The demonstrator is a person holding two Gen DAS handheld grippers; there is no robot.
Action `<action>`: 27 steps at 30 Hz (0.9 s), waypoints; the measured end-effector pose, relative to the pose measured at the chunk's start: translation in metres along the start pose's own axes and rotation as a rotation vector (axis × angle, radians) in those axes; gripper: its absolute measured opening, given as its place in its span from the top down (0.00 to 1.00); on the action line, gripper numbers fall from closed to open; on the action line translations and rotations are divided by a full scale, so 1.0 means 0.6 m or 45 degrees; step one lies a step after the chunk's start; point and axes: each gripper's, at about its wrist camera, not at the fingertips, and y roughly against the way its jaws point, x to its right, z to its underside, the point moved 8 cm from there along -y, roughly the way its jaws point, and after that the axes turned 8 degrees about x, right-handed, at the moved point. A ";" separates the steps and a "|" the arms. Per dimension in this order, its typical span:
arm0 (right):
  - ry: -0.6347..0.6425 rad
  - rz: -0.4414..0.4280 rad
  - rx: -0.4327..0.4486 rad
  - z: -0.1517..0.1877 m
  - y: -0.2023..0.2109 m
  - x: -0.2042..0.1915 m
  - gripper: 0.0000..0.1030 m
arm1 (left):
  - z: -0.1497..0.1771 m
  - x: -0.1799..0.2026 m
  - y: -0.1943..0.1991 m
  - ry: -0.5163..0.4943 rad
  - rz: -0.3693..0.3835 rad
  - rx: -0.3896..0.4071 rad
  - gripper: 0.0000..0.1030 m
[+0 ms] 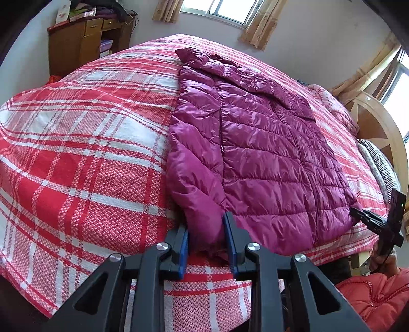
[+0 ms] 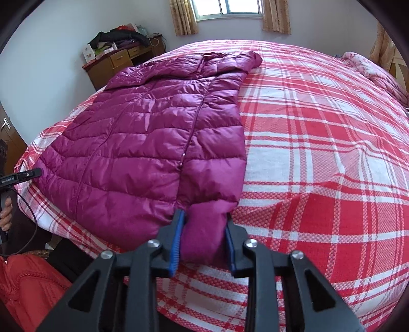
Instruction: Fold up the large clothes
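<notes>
Purple puffy jacket (image 1: 265, 153), shiny and stitched in soft rows, spread flat on a red and white checked blanket (image 1: 76, 158) in the middle of both views, zipped up the front. Small white writing on the black tool at the left edge of the right wrist view, too tiny to read for sure. Left gripper (image 1: 208, 245) at the bottom of its view, blue pads squeezed onto a sleeve cuff (image 1: 204, 227). Right gripper (image 2: 203, 245) at the bottom of its view, blue pads pinched on the other cuff (image 2: 204, 229). Brown wooden desk (image 2: 122, 63) with drawers in the upper left, piled with clothes and boxes. Yellow curtains (image 2: 276, 18) beside a bright window at the top. Rolled pink quilt (image 2: 375, 74) at the upper right edge. Orange-red puffy sleeve (image 2: 28, 288) in the lower left corner of the right wrist view, with a hand (image 2: 6, 212) just above it around a black handle.
</notes>
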 end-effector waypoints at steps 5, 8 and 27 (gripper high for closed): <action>0.004 -0.009 -0.006 0.001 -0.003 0.000 0.74 | 0.009 0.003 -0.010 0.004 0.020 -0.014 0.88; -0.003 -0.030 -0.011 0.000 -0.003 -0.004 0.81 | 0.011 0.003 -0.011 0.021 0.043 -0.011 0.91; -0.079 -0.151 0.091 -0.040 0.103 -0.008 0.90 | -0.024 0.081 0.088 -0.223 0.298 0.167 0.94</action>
